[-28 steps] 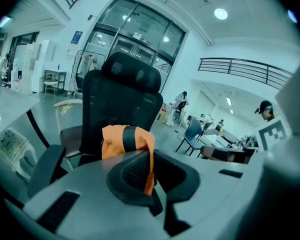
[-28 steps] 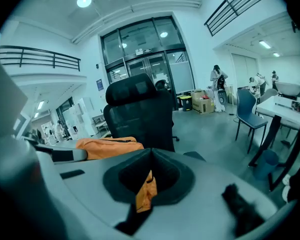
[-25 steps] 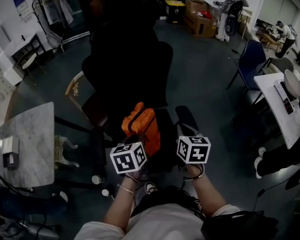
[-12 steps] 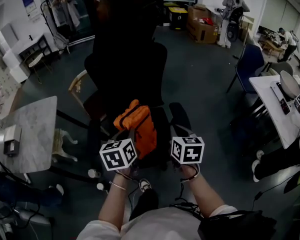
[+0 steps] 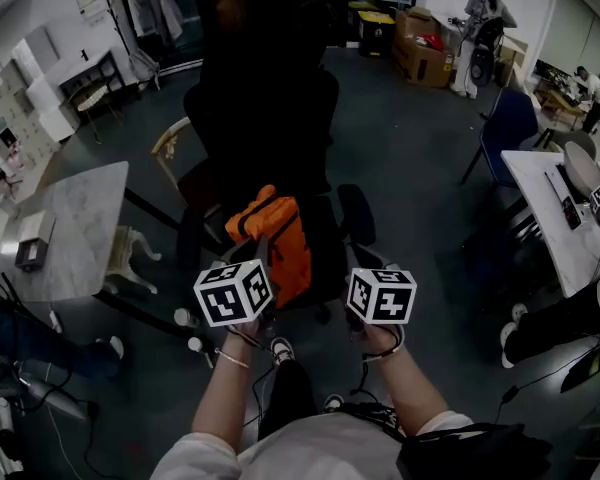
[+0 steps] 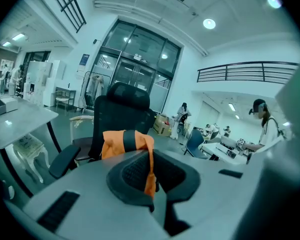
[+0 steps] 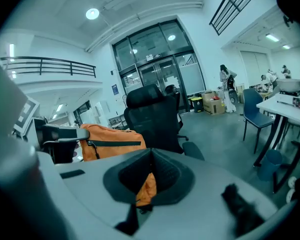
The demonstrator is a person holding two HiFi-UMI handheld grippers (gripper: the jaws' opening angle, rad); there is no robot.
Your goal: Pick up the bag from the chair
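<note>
Jaws of the left gripper (image 6: pixel 151 170) are pinching an orange strap of the bag (image 6: pixel 124 141), whose body is hanging just ahead, in front of the black chair (image 6: pixel 121 115). Right gripper (image 7: pixel 149 178) is clamping another fold of the orange fabric, with the bag's body showing to its left. Seen from the head view, both grippers are holding the bag over the chair's seat, with a pale surface (image 5: pixel 75 223) standing off to the left.

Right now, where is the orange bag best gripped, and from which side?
Grip the thin orange straps at its near end, coming from the person's side. The bag is soft and too bulky for the jaws; the left gripper and right gripper are each shut on a strap.
</note>
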